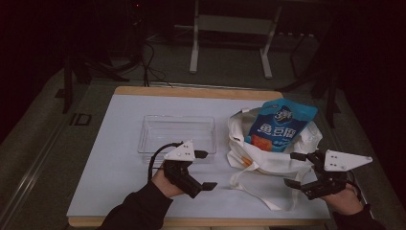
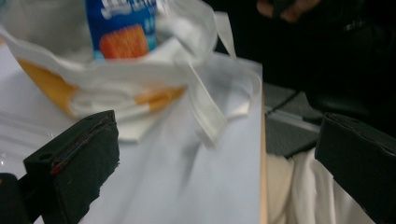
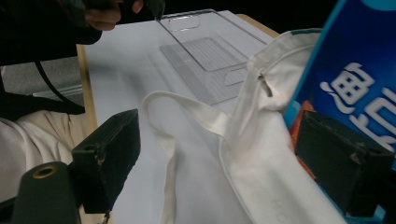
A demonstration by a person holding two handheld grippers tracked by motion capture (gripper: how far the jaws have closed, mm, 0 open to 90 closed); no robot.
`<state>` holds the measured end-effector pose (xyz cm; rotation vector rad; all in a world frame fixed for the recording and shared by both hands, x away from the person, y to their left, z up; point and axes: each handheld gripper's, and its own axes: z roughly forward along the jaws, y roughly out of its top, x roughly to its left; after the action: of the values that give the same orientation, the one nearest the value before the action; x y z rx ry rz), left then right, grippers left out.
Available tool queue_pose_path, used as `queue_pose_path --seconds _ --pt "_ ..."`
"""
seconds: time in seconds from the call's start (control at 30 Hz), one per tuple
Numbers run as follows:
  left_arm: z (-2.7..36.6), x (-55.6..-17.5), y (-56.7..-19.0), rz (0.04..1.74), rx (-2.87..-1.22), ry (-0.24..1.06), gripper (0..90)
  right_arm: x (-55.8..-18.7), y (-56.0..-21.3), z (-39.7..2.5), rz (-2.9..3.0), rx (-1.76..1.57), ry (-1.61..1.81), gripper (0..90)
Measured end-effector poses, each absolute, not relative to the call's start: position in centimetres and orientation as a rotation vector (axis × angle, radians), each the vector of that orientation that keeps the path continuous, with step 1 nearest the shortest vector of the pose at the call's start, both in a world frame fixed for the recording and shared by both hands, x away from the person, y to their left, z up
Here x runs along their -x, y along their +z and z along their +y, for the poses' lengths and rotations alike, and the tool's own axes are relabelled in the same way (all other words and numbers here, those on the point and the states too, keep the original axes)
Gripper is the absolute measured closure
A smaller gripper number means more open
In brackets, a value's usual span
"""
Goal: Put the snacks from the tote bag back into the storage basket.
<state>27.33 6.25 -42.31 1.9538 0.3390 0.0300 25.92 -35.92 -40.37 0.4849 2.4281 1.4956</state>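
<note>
White tabletop (image 1: pixel 119 182): both grippers, left (image 1: pixel 205 170) and right (image 1: pixel 293 168), gape empty beside the tote bag (image 1: pixel 268 160) (snack pouch (image 1: pixel 280 125) inside).

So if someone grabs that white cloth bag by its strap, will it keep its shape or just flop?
Probably flop: the white cloth bag lies crumpled, and its strap trails limp on the table. The blue snack pouch sticking out of it may slide or tip. It looks light, so a push would likely bunch the cloth.

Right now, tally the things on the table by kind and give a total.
Blue snack pouch: 1
White tote bag: 1
Clear plastic tray: 1
Total: 3
</note>
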Motion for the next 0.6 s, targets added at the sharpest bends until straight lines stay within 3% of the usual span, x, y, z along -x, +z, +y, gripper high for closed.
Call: queue_pose_path --seconds 0.6 --pt "1.8 -31.5 -40.8 0.283 -1.961 0.088 0.3 -27.6 -39.8 -39.8 2.34 -0.555 1.465 14.3"
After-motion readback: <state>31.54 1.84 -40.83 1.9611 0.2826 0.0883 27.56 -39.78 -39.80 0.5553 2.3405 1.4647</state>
